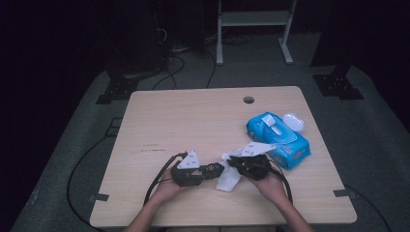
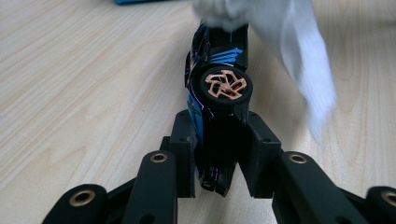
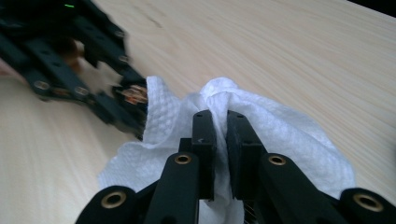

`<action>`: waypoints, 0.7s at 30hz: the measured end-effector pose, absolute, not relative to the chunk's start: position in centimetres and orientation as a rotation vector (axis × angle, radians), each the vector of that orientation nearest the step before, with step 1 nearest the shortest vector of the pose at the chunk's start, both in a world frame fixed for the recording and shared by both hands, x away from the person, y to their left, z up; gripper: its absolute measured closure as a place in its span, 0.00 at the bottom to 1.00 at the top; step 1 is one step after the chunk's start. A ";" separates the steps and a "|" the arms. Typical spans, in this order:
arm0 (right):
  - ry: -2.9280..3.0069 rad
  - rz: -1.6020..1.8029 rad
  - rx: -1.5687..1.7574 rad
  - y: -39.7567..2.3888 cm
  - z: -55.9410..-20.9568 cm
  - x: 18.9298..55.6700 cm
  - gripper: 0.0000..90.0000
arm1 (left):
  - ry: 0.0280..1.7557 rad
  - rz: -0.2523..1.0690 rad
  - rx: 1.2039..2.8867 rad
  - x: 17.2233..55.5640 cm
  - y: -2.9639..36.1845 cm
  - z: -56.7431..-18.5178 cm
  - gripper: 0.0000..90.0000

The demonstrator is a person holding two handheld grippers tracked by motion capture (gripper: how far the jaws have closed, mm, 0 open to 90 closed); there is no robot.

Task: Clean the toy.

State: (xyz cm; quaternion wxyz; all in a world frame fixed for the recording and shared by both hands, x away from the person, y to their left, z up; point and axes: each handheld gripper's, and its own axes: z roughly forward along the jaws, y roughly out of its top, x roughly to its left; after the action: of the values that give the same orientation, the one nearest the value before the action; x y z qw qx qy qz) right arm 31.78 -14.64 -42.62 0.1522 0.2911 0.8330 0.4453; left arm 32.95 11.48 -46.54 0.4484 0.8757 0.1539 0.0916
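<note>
The left hand-held gripper (image 2: 219, 154) is clamped on a small black-and-blue toy car (image 2: 217, 70), held just above the table (image 1: 193, 121). The right hand-held gripper (image 3: 220, 135) pinches a white wipe (image 3: 280, 135) pressed against the car's front end. The car looks light, stiff and slick, best gripped across its body; the wipe is soft and limp, best bunched. The wipe pack (image 1: 280, 137) lies to the car's right.

On the surface (image 1: 193, 116), a toy car (image 2: 217, 93) sits clamped in the left hand-held gripper (image 1: 212, 170), a wipe (image 1: 228, 179) pressed to its far end by the right hand-held gripper (image 1: 237, 162); a wipes pack (image 1: 278, 137) lies just right.
</note>
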 end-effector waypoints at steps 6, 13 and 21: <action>2.356 1.269 0.909 -16.7 -42.8 32.1 0.91 | 0.379 0.229 2.168 32.9 11.4 -46.5 0.77; 2.368 1.281 0.846 -15.2 -42.6 31.6 0.91 | 0.381 0.223 2.166 33.0 11.5 -46.5 0.77; 2.367 1.374 0.849 -14.4 -42.4 31.6 0.91 | 0.388 0.222 2.159 32.9 11.4 -46.6 0.77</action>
State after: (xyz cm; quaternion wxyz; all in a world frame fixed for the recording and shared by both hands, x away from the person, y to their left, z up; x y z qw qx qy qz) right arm 31.63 -14.35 -42.43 0.1376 0.2935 0.8181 0.4749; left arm 32.95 11.37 -46.57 0.4513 0.8739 0.1568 0.0899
